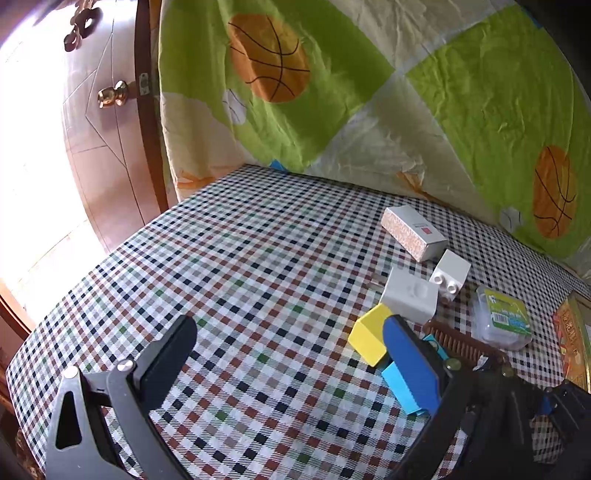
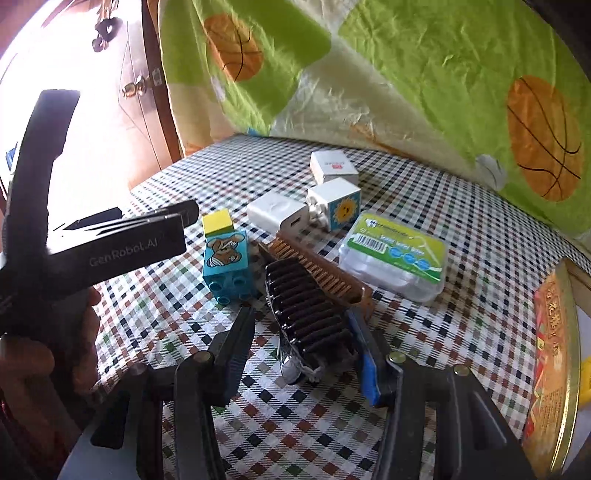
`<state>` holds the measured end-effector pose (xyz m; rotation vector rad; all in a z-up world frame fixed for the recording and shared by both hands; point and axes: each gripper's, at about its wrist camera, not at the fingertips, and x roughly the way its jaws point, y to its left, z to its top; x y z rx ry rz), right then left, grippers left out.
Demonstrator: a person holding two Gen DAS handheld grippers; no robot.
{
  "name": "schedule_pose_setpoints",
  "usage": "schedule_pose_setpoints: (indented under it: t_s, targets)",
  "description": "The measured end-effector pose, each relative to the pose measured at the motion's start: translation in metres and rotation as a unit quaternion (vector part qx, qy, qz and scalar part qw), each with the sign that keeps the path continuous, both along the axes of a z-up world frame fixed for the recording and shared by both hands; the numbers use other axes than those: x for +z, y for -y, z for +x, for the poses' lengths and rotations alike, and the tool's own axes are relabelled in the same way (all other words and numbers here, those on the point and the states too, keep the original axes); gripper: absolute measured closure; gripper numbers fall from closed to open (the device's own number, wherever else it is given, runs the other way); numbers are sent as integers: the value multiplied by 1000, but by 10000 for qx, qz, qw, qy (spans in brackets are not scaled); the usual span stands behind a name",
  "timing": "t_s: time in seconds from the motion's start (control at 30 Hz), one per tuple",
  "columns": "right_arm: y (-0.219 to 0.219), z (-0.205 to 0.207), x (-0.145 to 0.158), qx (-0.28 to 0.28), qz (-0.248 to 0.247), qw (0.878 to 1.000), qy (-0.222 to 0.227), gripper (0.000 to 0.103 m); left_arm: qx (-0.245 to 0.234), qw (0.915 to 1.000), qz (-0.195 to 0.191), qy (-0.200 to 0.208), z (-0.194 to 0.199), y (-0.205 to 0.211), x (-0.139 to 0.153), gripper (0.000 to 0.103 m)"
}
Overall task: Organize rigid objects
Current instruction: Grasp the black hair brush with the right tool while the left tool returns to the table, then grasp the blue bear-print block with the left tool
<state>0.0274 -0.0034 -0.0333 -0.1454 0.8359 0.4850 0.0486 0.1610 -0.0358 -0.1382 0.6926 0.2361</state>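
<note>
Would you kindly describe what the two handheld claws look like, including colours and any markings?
Both are black plastic with silver and brass-coloured screws. The left claw has one black finger and one blue-padded finger; its side reads "GenRobot.AI" in white. The right claw also carries a blue pad.

A checked cloth (image 1: 236,266) in white, brown, navy and green squares is covering the bench (image 2: 461,332), lying flat with faint creases. Behind it, a quilt (image 1: 461,103) in lime green and cream patches, printed with orange basketballs, is hanging as a backdrop, wrinkled and meeting the bench along its far edge. To the left, a reddish-brown wooden door (image 1: 107,147) is standing beside the quilt, its brass knob (image 1: 112,94) glinting and a dark hook (image 1: 79,29) showing near the top. Strong daylight is pouring in from the far left, washing out that side.
</note>
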Motion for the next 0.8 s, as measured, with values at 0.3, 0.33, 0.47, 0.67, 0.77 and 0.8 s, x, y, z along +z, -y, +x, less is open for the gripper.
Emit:
schedule_pose_setpoints:
  t_s: [0.3, 0.33, 0.47, 0.67, 0.77, 0.8]
  targets:
    - [24, -33, 21, -119, 485, 9965, 663, 75, -258, 9994, -194, 147, -4, 4, 2, 2]
    - [31, -40, 27, -315, 466, 9943, 910, 75, -389, 9988, -172, 226, -7, 9, 4, 2]
    - [58, -53, 40, -1077, 500, 9813, 1517, 74, -1026, 9942, 118, 286, -11, 47, 7, 4]
    - [82, -53, 49, -1664, 633, 9682, 1759, 74, -894, 9925, 232, -798, 17, 70, -18, 22]
    - [85, -48, 46, -1706, 659, 9693, 1643, 74, -856, 9914, -95, -983, 22, 66, -26, 29]
    - [86, -46, 45, -1713, 666, 9696, 1616, 74, -850, 9916, -67, -977, 22, 66, -27, 30]
